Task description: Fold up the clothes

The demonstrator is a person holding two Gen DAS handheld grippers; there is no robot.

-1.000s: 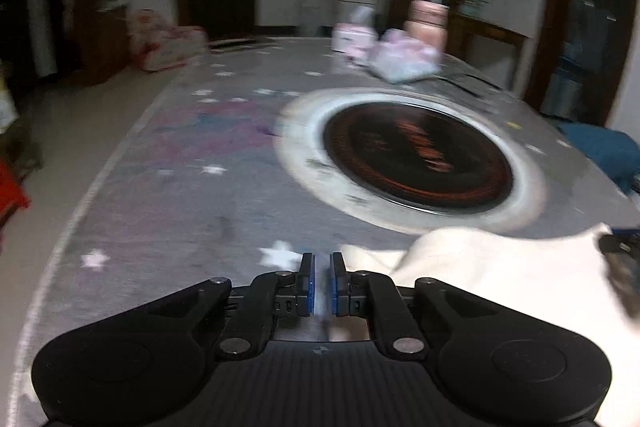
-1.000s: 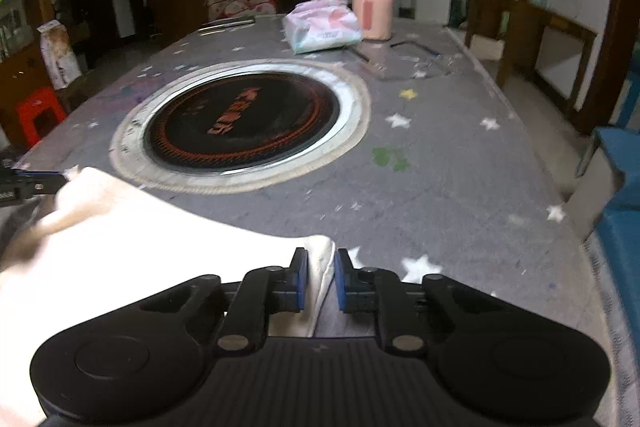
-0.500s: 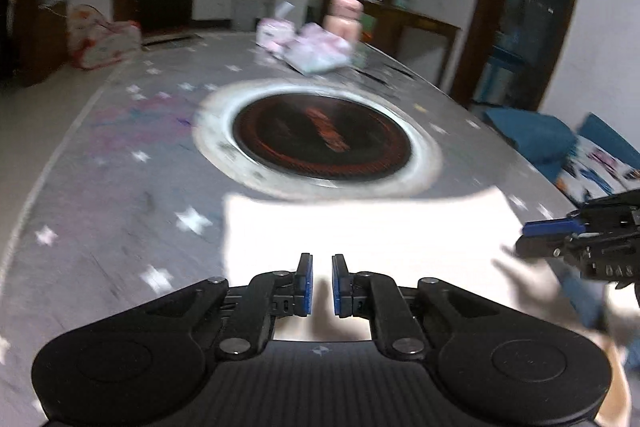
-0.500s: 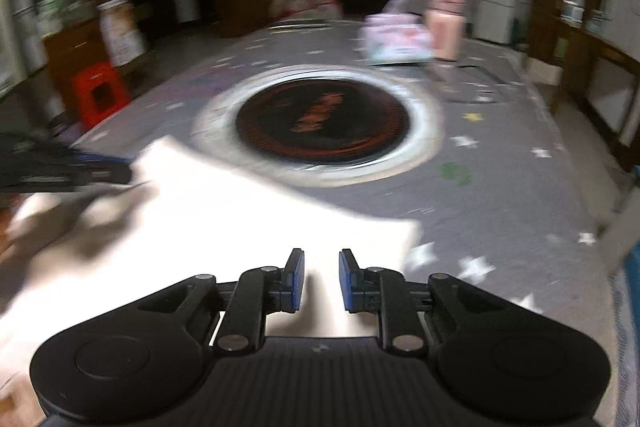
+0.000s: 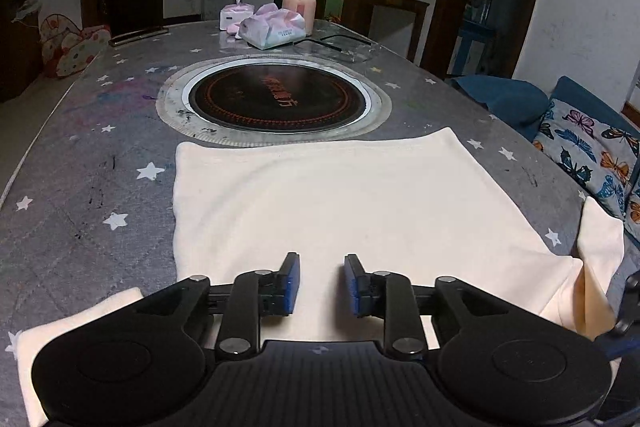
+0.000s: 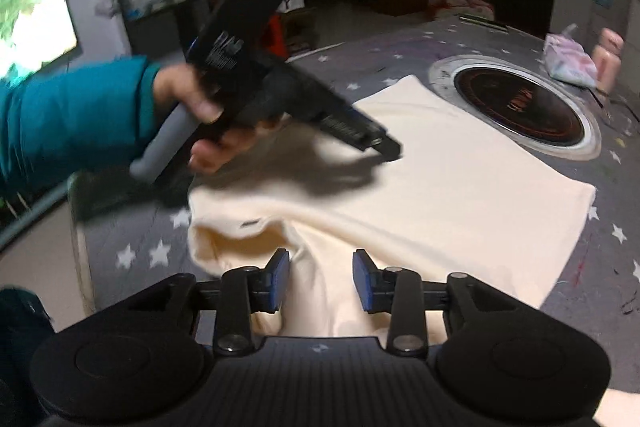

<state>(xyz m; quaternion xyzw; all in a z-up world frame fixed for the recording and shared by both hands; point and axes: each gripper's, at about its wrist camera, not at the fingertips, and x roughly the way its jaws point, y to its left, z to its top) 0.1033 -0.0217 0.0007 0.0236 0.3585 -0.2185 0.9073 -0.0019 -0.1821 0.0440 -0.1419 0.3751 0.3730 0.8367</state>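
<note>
Cream garment (image 5: 332, 203) now lies spread flat on the starred desk (image 5: 80, 187), its far edge just short of the round black cooktop (image 5: 278, 99); a second ago it was bunched low at one side. Left gripper (image 5: 322, 283), nearly shut before, is opening above the cloth with nothing pinched between its blue pads. Right gripper (image 6: 322, 279) is opening too, over the rumpled collar end, gripping nothing, and its view has swung to show the left hand (image 6: 200, 115) in a teal sleeve (image 6: 76, 119).
</note>
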